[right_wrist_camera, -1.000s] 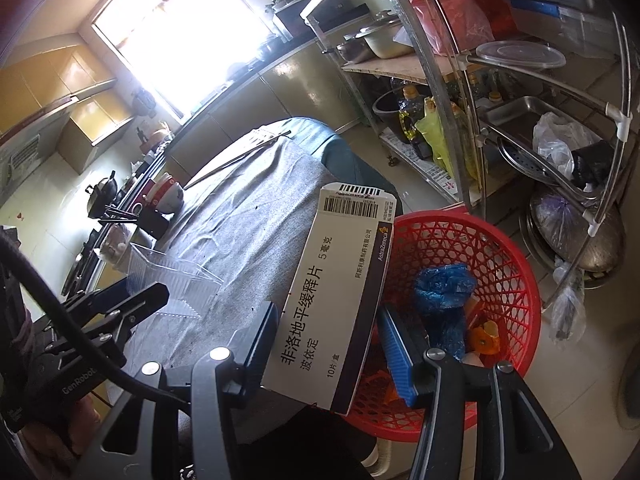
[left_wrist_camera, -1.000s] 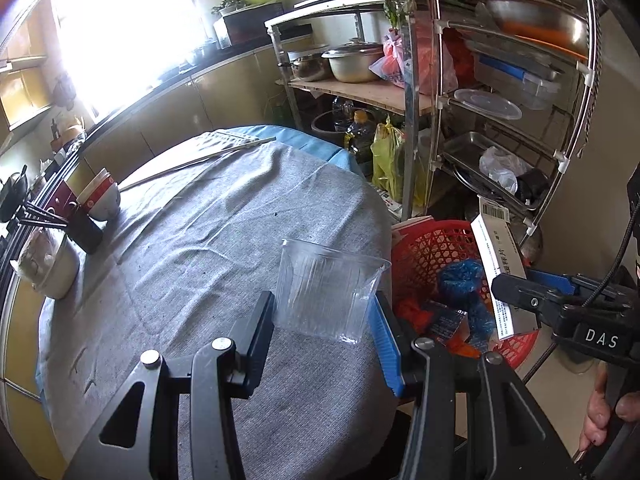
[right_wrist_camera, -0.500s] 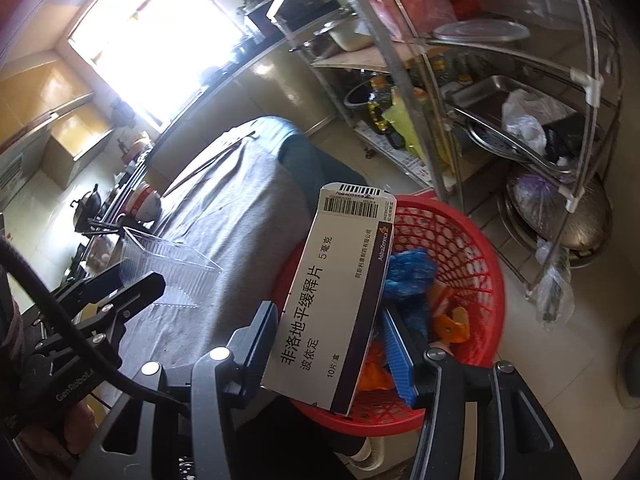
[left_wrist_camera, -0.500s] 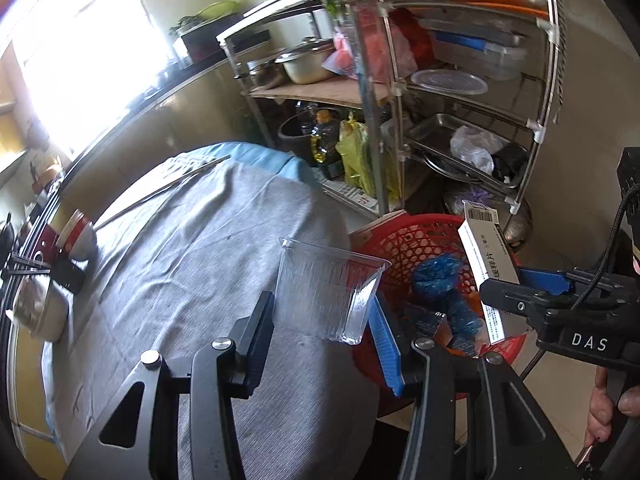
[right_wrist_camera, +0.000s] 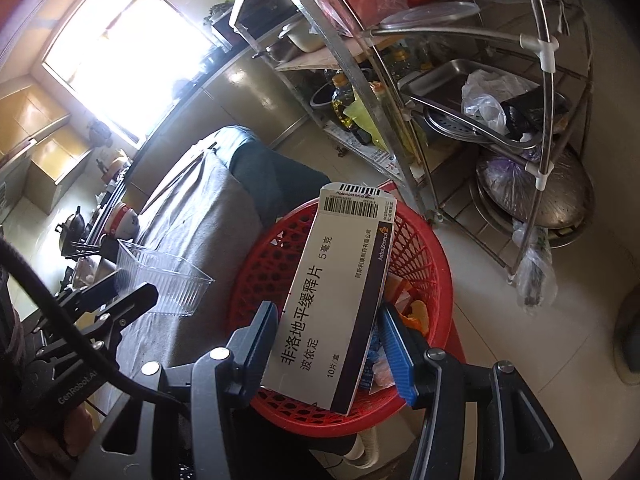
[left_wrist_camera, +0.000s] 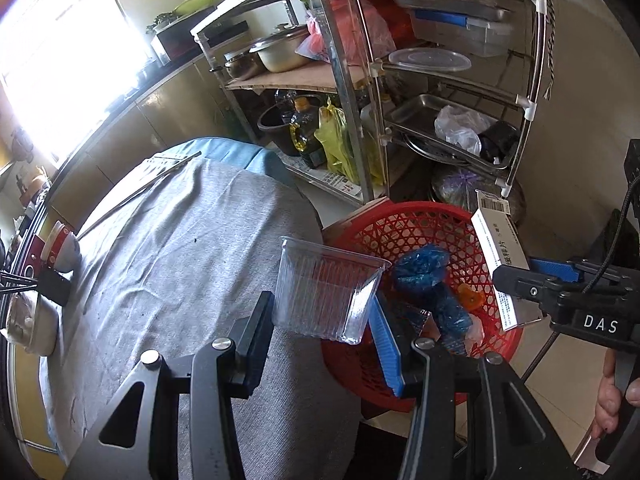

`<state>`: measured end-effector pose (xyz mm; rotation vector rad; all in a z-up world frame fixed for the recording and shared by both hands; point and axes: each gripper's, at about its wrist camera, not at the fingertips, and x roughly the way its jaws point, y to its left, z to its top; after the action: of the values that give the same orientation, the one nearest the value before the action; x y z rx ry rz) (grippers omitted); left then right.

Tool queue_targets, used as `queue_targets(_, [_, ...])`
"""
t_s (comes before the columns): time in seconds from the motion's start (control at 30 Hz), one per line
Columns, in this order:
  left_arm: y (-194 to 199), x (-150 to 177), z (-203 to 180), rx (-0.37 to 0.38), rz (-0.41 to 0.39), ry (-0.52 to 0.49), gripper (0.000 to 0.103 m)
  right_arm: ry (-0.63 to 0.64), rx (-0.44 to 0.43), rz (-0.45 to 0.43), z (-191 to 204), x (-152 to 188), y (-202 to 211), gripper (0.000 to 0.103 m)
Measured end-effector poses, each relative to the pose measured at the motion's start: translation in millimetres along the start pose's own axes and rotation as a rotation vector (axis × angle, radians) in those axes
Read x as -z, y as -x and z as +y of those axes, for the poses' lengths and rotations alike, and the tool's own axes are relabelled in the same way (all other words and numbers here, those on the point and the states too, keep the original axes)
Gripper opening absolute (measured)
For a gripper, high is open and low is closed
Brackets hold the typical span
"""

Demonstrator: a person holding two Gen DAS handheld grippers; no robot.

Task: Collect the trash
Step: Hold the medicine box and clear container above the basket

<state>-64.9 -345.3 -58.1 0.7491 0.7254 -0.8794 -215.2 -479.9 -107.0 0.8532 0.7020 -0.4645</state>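
Note:
My left gripper (left_wrist_camera: 320,320) is shut on a clear plastic container (left_wrist_camera: 326,292) and holds it at the table's edge, next to the red basket (left_wrist_camera: 400,224). My right gripper (right_wrist_camera: 330,344) is shut on a white medicine box (right_wrist_camera: 332,288) and holds it above the same red basket (right_wrist_camera: 438,264). The basket holds blue wrappers (left_wrist_camera: 424,268) and orange scraps. The box and right gripper also show in the left wrist view (left_wrist_camera: 496,248). The container also shows in the right wrist view (right_wrist_camera: 164,276).
A grey cloth covers the table (left_wrist_camera: 180,272), with bowls (left_wrist_camera: 60,248) at its left side. A metal shelf rack (left_wrist_camera: 440,92) with pots, trays and bags stands behind the basket. Tiled floor (right_wrist_camera: 540,340) lies to the right.
Both grippers have moved right, toward the basket. The medicine box now hangs over the basket's inside and the container is at the table edge beside it.

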Motion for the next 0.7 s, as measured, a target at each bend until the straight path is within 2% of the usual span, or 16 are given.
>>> queue_targets(0.7, [-16.2,-3.9,-15.1,0.026,0.034,-0.030,0.049,-0.055,0.002,0.011,-16.2,3.8,-8.6,0.056])
